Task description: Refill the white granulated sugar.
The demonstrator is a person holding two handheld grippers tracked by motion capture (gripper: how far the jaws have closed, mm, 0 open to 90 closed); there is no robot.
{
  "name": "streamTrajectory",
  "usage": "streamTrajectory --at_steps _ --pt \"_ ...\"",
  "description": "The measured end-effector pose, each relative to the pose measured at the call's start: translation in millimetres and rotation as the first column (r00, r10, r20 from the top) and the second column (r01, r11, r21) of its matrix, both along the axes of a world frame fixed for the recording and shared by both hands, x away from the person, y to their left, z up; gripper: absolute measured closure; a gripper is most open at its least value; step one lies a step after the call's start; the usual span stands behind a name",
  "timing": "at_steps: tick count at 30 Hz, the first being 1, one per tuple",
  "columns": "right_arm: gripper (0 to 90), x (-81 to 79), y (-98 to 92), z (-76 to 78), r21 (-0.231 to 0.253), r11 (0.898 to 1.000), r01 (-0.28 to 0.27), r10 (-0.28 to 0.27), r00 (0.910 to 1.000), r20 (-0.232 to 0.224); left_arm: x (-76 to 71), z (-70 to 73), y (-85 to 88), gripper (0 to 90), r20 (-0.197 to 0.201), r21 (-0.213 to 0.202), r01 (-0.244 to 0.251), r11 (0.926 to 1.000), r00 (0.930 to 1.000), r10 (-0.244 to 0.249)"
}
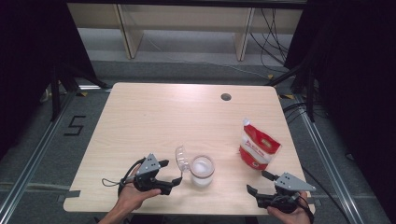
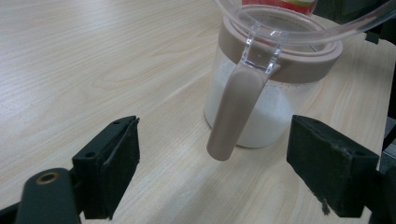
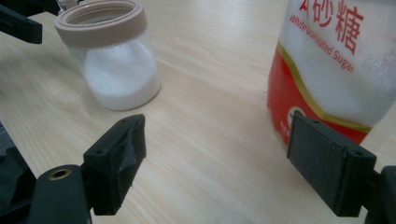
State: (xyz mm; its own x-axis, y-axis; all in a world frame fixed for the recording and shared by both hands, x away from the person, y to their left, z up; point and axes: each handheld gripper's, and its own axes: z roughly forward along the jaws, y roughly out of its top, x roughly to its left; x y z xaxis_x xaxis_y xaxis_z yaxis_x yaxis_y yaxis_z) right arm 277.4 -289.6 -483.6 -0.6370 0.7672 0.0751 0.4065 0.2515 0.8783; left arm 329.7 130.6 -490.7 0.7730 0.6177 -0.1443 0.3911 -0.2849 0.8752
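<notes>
Dim room beyond, with dark curtains at both sides, pale shelving legs at the back, grey floor, cables trailing at the far right, and a "5" floor mark at the left. Light wood-grain desk with rounded corners and a cable hole near the far edge.

Red and white sugar bag standing upright at the right of the desk, top leaning slightly away, well apart from the jar. Glass jar near the front edge, middle of the desk, long axis upright, mouth facing up, partly filled with white grains. Clear hinged lid flipped open, tilted up toward the left. Beige latch hanging down the jar's side, pointing at the desk.

Left tool just beside the jar, jaws spread wide with the latch between them, untouched. Right tool near the bag, jaws likewise wide apart, holding nothing.
</notes>
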Motion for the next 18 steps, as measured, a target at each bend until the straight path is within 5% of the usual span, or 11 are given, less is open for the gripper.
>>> streamTrajectory --at_steps 18 --pt "20.3 -2.0 6.9 -5.3 -0.03 0.999 -0.044 0.043 0.9987 -0.029 0.9 6.0 5.0 17.2 -0.02 -0.04 -0.018 0.999 0.9996 0.018"
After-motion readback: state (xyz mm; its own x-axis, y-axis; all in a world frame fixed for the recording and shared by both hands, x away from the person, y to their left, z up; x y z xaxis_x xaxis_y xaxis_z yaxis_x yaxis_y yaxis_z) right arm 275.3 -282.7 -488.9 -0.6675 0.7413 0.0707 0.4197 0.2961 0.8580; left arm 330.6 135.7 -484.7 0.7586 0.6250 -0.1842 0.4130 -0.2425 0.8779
